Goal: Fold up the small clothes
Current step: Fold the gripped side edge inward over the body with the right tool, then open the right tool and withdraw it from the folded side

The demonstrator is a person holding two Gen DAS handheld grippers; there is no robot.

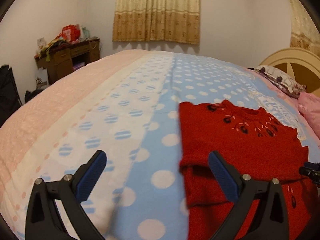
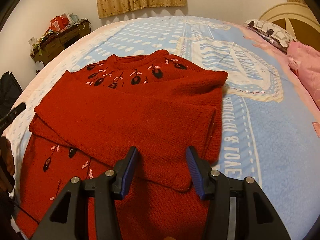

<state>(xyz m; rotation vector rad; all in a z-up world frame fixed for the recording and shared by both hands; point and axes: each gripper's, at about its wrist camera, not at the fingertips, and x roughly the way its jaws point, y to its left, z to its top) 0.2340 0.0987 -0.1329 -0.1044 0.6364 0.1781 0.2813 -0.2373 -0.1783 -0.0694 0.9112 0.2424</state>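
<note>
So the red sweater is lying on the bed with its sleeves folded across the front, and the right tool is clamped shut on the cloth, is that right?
Not quite. The red sweater does lie on the bed with its sleeves folded across the front, but the right tool is not clamped on it. The right wrist view shows its jaws standing apart above the folded sleeve, with no cloth pinched between them.

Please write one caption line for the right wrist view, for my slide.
Right gripper open above a red sweater, sleeves folded across, on a blue dotted blanket.
</note>
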